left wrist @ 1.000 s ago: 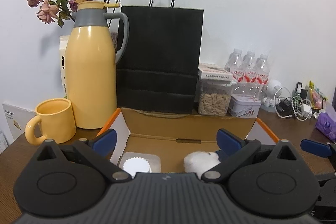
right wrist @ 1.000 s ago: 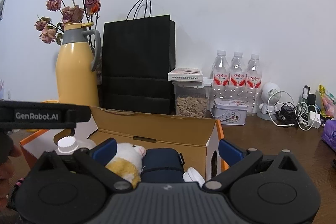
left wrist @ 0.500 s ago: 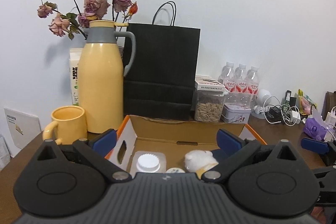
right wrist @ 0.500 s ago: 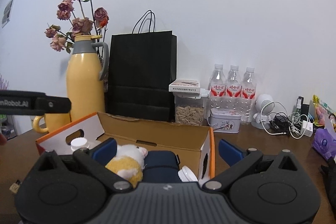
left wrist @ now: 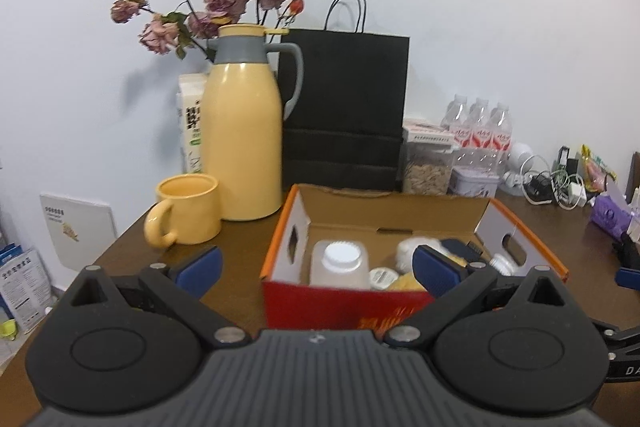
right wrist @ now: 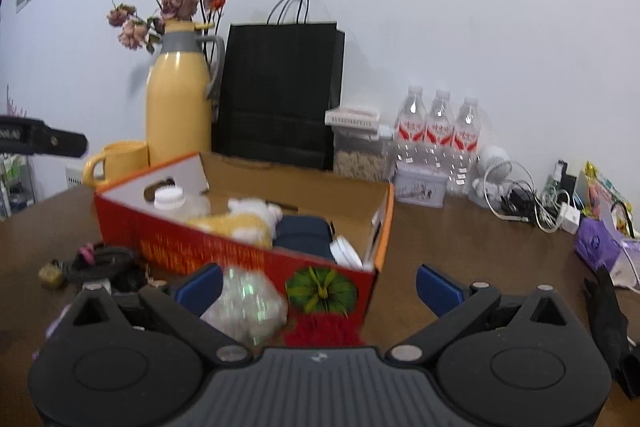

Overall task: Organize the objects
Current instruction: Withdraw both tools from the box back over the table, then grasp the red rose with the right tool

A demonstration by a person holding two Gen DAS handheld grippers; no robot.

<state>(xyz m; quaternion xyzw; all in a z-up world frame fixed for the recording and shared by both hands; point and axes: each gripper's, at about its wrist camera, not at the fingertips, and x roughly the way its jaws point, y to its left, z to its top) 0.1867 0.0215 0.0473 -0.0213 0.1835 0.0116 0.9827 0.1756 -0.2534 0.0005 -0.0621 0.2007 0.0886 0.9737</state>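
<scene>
Cardboard box (left wrist: pixel 360 303) sits on the brown surface (left wrist: pixel 240 251) in the left wrist view, holding a white-capped jar (left wrist: pixel 340 263) and a plush toy (left wrist: pixel 408 251). Left tool (left wrist: pixel 316 267) is spread wide, empty.

Right wrist view: right tool (right wrist: pixel 318 283) likewise released, empty; crinkled plastic wrapper (right wrist: pixel 244 303) lies beside its left finger, just before the box (right wrist: pixel 248 251).

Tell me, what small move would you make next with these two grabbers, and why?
Probably ease the right gripper down and forward onto the clear crinkly packet lying on the table in front of the red box. Its fingers are open and empty, the packet is nearly between them, and the box already holds other items.
</scene>
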